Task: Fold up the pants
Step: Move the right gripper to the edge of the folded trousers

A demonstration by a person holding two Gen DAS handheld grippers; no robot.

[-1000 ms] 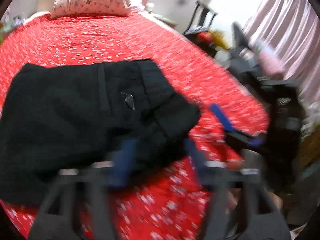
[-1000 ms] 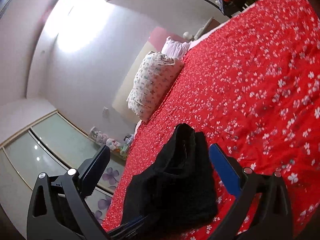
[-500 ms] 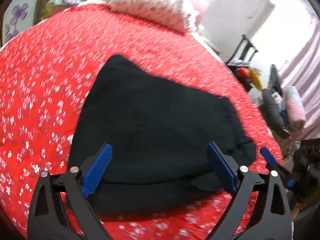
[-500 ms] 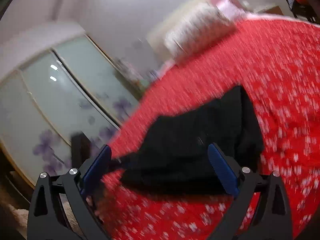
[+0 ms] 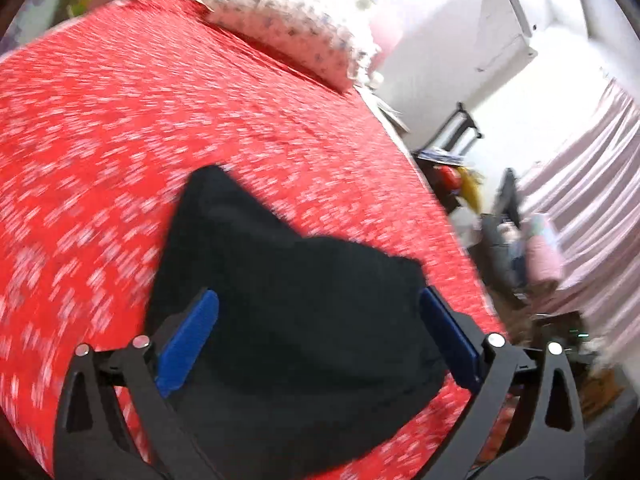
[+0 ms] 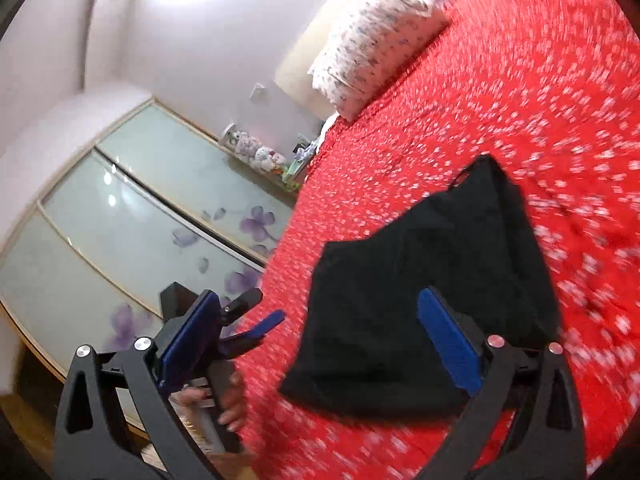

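Black pants (image 5: 296, 320) on a red bedspread (image 5: 120, 128) with small white flower print. Pillow (image 6: 372, 44) white with tiny dark floral specks; wardrobe doors (image 6: 132, 216) pale green glass with purple flowers. Both grippers black frames, blue pads (image 5: 188, 338); curtain (image 5: 592, 184) pale pink

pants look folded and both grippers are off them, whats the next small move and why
Probably draw both grippers back and stop. The black pants lie as one compact folded bundle on the red bedspread. The left gripper has just been opening and holds nothing; the right gripper is open too, with no cloth pinched. If an edge looks loose, press it flat first.
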